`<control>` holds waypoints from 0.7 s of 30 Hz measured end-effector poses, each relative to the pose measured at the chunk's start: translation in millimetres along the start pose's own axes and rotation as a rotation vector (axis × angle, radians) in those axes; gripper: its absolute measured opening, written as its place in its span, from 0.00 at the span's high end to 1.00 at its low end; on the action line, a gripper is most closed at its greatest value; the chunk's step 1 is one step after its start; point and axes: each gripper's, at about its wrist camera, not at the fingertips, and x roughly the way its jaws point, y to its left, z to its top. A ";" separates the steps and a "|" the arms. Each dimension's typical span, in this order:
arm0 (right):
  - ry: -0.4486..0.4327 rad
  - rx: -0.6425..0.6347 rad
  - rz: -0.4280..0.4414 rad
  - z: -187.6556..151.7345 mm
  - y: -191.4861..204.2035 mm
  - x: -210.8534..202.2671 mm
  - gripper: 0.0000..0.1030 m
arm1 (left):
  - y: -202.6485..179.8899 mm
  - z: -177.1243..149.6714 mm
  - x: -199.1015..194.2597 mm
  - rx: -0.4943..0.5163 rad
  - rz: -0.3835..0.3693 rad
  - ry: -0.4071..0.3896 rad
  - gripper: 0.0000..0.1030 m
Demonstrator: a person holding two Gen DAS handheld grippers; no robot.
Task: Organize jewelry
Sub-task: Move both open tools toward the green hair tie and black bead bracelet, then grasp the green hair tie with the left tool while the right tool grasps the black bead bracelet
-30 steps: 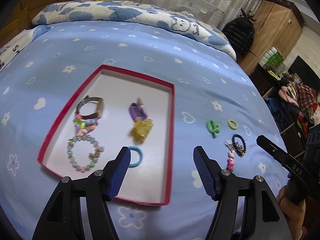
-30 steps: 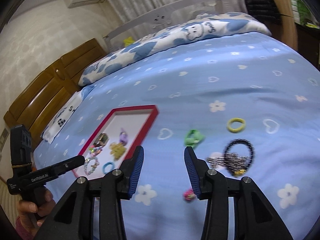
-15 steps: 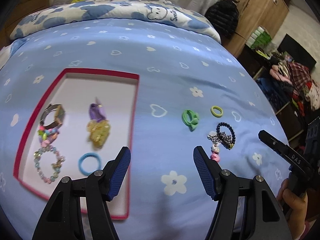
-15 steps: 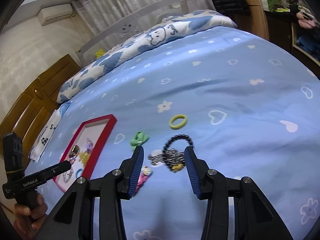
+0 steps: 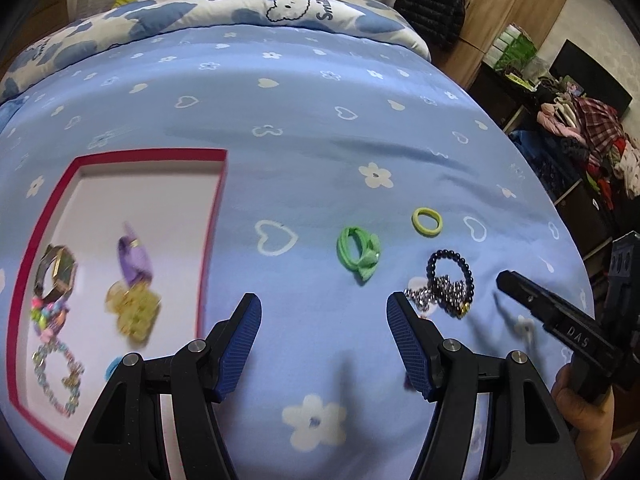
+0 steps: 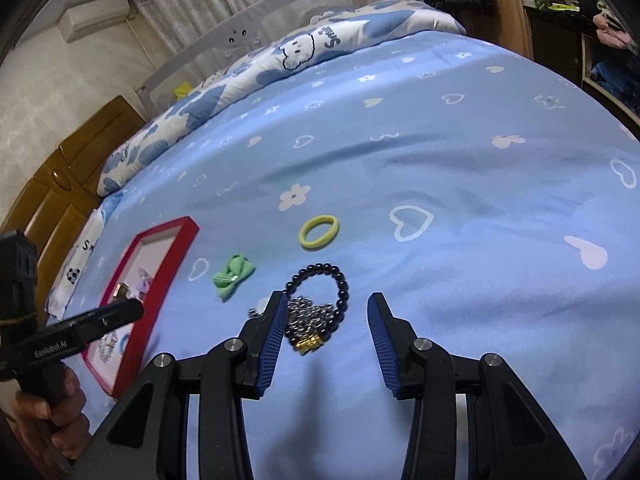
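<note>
A red-rimmed white tray [image 5: 216,216] lies on the blue bedspread at the left and holds a watch [image 5: 56,276], a purple clip [image 5: 134,258], a gold clip [image 5: 134,312] and bead bracelets [image 5: 56,376]. On the bedspread lie a green bow tie [image 5: 360,256], a yellow hair ring [image 5: 427,221], a black bead bracelet [image 5: 450,276] and a silver chain [image 5: 428,296]. My left gripper [image 5: 324,340] is open and empty, low over the bed right of the tray. My right gripper [image 6: 326,332] is open just above the black bracelet [image 6: 324,288] and chain [image 6: 308,316].
A cloud-print pillow [image 5: 248,8] lies at the head of the bed. A wooden wardrobe [image 5: 516,12], a black jacket [image 5: 434,8] and shelves with clothes [image 5: 576,128] stand to the right. A wooden headboard [image 6: 52,188] is at the left in the right wrist view.
My left gripper has moved right, away from the tray, toward the loose items. My right gripper has moved forward and down over the black bracelet and chain. Both stayed open.
</note>
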 end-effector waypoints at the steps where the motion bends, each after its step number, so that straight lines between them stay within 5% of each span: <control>1: 0.007 -0.003 -0.002 0.9 -0.4 3.7 0.59 | -2.2 2.0 4.9 0.003 0.000 0.004 0.37; 17: 0.097 -0.073 -0.052 5.7 1.0 45.4 0.73 | -20.4 32.9 100.5 0.024 0.006 0.110 0.39; 20: 0.096 -0.083 -0.071 5.6 0.1 48.6 0.83 | -24.0 35.6 110.4 0.045 0.022 0.107 0.55; 21: 0.095 -0.085 -0.079 5.8 -0.1 48.9 0.85 | -24.8 36.6 112.6 0.048 0.008 0.109 0.67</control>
